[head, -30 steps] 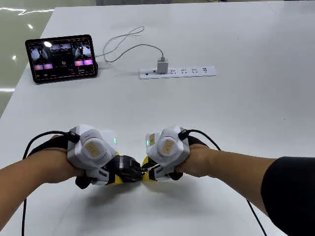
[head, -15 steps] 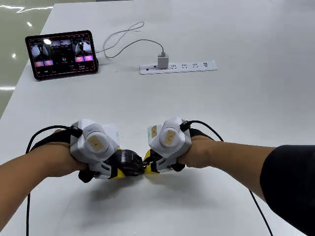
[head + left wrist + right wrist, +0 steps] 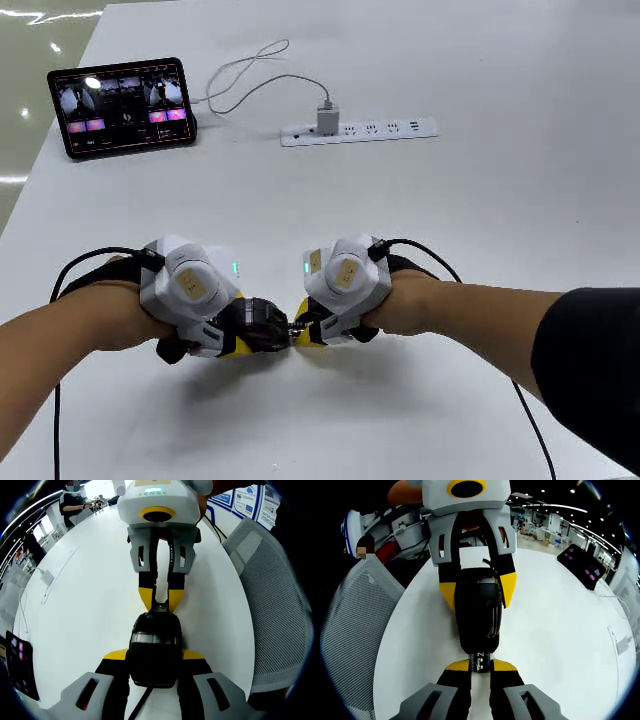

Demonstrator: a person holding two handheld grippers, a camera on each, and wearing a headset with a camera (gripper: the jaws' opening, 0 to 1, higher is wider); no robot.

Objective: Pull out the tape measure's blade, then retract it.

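1. Head view: your left gripper (image 3: pixel 240 336) was clamped around the tape measure (image 3: pixel 258 326), low on the white table (image 3: pixel 480 200). Your right gripper (image 3: pixel 300 331) met it nose to nose from the right. The tablet (image 3: pixel 125 105) and power strip (image 3: pixel 360 130) lay well apart, at the far side.
2. Left gripper view: your jaws were closed against the flanks of the black case (image 3: pixel 155 640). The right gripper (image 3: pixel 161 600) had its yellow tips pinched together at the case's mouth, straight ahead.
3. Right gripper view: your jaws were nipped on the blade (image 3: pixel 480 659), which was barely drawn, with only its first marks showing. The blade ran straight from the case toward you, so I judged the pull should go directly rightward. Nothing in view on the table blocked that line.
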